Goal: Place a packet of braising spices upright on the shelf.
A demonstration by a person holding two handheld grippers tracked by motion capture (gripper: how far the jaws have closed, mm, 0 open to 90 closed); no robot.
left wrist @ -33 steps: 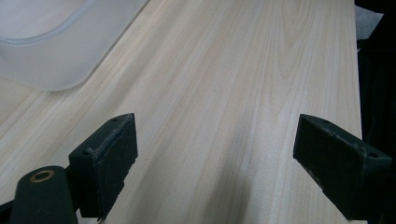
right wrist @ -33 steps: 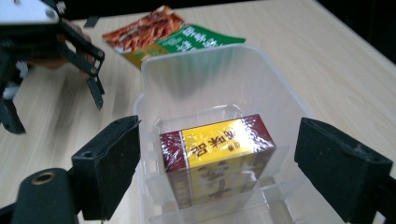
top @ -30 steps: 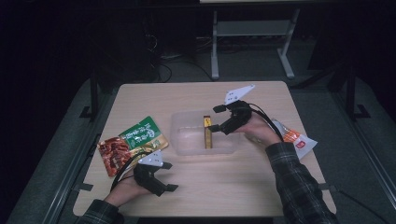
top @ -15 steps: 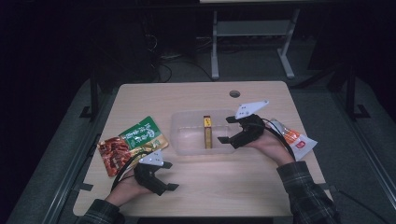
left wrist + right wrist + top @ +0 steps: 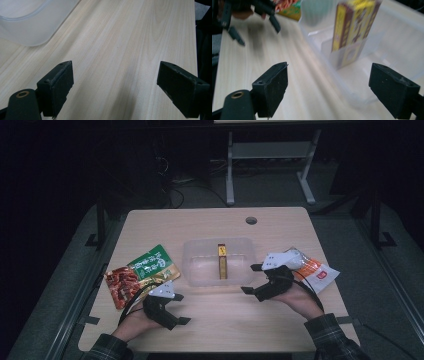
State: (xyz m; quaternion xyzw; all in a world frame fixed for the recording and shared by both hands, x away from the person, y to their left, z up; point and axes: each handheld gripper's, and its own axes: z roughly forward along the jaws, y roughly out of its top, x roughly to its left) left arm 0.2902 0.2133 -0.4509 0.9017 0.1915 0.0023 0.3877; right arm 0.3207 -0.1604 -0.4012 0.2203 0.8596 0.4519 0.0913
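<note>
Just ahead of right tool [image 5: 251,279]: boxed bar [image 5: 222,262].

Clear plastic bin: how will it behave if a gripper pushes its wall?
The clear plastic bin looks thin-walled, so probably light and flexible. On the smooth wooden table it would likely slide. The yellow box inside may shift.

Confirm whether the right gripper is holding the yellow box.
No: the right gripper is open beside the bin, and the yellow box lies inside it.

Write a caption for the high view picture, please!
Two open grippers, left and right, rest beside a clear tub holding a yellow box.
</note>
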